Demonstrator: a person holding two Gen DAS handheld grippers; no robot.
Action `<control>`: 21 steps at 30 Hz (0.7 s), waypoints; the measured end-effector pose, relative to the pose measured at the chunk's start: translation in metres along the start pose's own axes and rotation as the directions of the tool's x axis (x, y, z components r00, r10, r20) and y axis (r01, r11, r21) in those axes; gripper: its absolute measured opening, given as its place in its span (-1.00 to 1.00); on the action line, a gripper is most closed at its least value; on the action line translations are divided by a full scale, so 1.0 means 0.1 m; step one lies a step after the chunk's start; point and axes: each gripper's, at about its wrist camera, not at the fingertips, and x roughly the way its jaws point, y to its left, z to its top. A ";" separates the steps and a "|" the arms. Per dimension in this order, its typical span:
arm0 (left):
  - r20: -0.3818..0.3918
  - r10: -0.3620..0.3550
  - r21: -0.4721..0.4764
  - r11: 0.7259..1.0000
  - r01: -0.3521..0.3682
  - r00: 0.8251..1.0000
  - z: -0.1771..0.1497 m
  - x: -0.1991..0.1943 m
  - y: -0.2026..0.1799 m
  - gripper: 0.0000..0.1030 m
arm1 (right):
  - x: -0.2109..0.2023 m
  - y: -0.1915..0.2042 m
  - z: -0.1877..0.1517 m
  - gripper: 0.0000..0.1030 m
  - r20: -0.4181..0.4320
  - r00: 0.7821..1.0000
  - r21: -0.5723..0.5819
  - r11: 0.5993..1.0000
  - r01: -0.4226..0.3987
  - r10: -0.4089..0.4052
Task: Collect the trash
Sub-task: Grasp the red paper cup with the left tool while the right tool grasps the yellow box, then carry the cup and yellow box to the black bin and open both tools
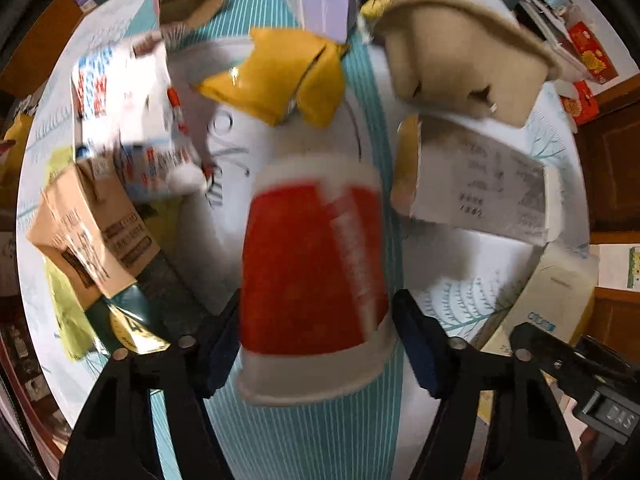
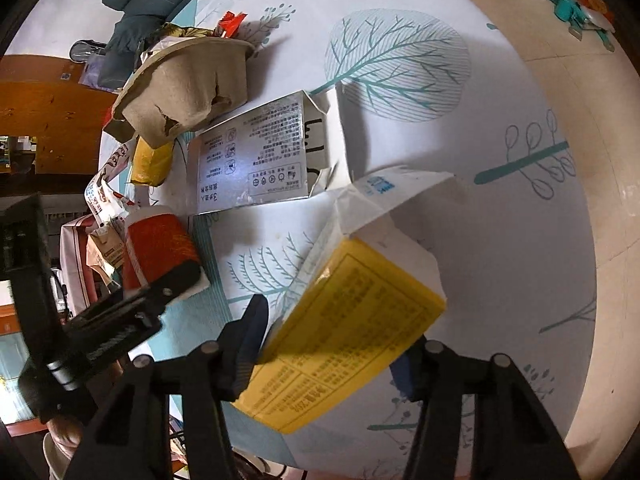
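A red and white paper cup (image 1: 312, 264) stands upside down on the tree-patterned tablecloth (image 2: 400, 60). My left gripper (image 1: 316, 340) straddles it from above, its pads close beside the cup's sides with a thin gap on the right, so it is open. The same cup (image 2: 158, 244) appears in the right wrist view with a left finger (image 2: 176, 280) across it. My right gripper (image 2: 328, 348) is shut on a yellow and white carton (image 2: 352, 320), pads pressing on both sides. The picture of the cup is blurred.
A torn pulp bowl (image 1: 460, 60), a white printed box (image 2: 256, 152), a yellow packet (image 1: 280, 76), a purple box (image 1: 324, 4), a blue and white wrapper (image 1: 132, 120) and a brown carton (image 1: 92, 236) crowd the table. The table edge and tiled floor (image 2: 592, 100) lie to the right.
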 end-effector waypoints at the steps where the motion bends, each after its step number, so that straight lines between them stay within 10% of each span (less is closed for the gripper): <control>1: 0.014 0.012 -0.002 1.000 -0.012 1.000 -0.01 -0.01 -0.02 0.20 | 0.00 0.00 -0.01 0.06 0.003 1.000 -0.007 1.000 -0.003 0.003; 9: 0.089 -0.091 -0.121 0.988 0.101 0.992 -0.08 -0.26 0.12 -0.40 | 0.00 0.03 -0.15 -0.02 0.000 1.000 -0.051 0.998 -0.030 0.030; 21: 0.154 -0.116 -0.159 0.977 0.141 0.981 -0.65 -0.55 0.52 -0.54 | 0.00 0.25 -0.36 -0.09 0.005 0.995 -0.093 0.991 -0.098 0.099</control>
